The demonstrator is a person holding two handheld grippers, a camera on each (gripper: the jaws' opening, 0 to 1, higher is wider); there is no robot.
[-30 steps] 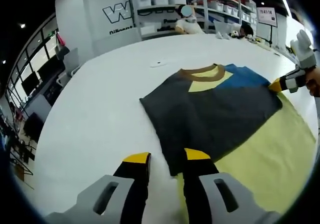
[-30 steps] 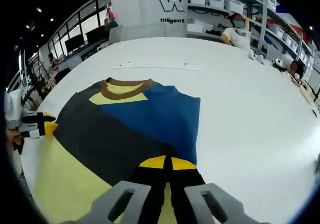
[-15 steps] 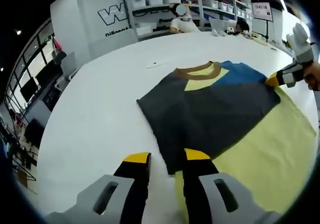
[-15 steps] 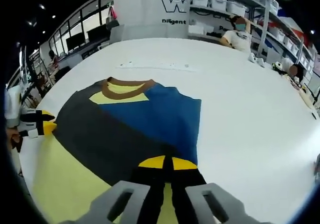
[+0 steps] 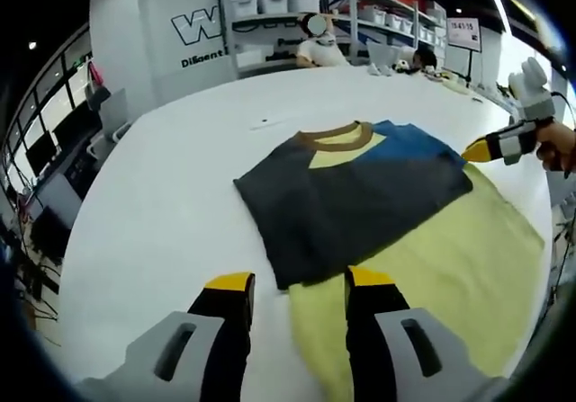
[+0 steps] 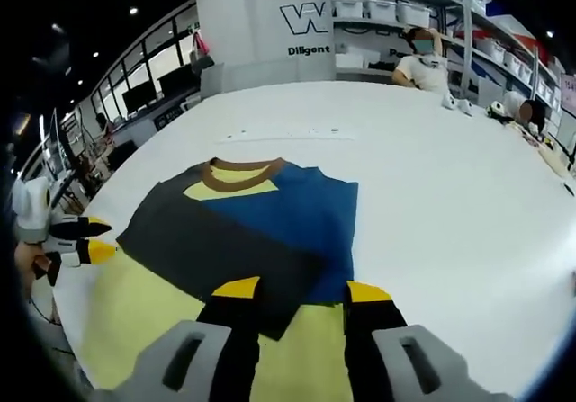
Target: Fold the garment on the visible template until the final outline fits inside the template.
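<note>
The folded garment (image 5: 351,195), dark grey and blue with a yellow patch and a brown collar, lies flat on the white table. Its near edge overlaps a pale yellow template (image 5: 450,267). My left gripper (image 5: 299,281) is open just short of the garment's near corner, with nothing between its fingers. The right gripper (image 5: 493,148) reaches in at the far right beside the blue side. In the right gripper view the garment (image 6: 252,222) lies ahead on the template (image 6: 144,312). My right gripper (image 6: 302,290) is open at its near edge. The left gripper (image 6: 90,238) shows open at the far left.
The white table (image 5: 162,204) stretches wide around the garment. A thin pale strip (image 6: 279,134) lies beyond the collar. Shelves with bins (image 6: 396,15) and a seated person (image 6: 421,65) are behind the table's far edge. A hand (image 5: 556,146) holds the right gripper.
My right gripper, shut on the garment's near edge before, has opened and let go. The left gripper's jaws stand a little wider. Both views have drawn back slightly.
</note>
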